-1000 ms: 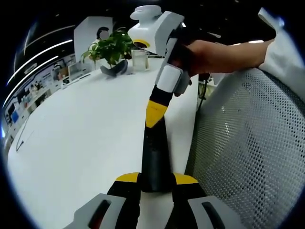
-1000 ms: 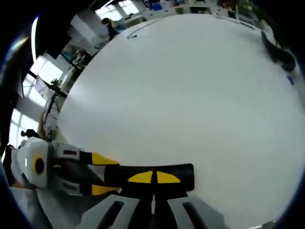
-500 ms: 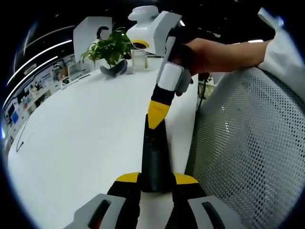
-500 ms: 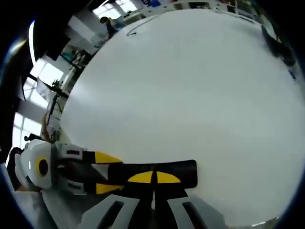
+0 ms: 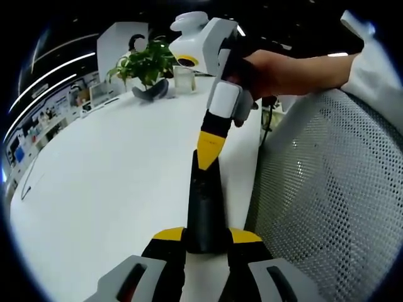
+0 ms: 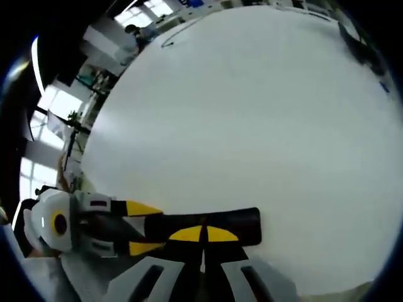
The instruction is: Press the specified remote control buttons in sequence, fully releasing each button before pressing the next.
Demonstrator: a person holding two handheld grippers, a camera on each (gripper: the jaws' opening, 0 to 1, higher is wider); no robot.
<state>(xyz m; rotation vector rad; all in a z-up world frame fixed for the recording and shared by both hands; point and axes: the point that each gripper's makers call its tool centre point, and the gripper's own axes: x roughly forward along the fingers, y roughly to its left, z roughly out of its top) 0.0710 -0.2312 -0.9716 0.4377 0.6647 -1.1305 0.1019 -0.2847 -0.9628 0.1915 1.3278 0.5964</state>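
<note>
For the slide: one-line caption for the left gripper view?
Left gripper clamps a slim black remote control on a white table; right gripper's shut yellow tips touch it.

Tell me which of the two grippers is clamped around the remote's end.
The left gripper: its jaws flank the near end of the black remote. The right gripper only points its closed yellow tip down at the remote's face.

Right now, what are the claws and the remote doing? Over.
Left claw shut on remote, holding it over the white table. Right claw shut, tip on the remote's buttons. Nothing in the way.
</note>
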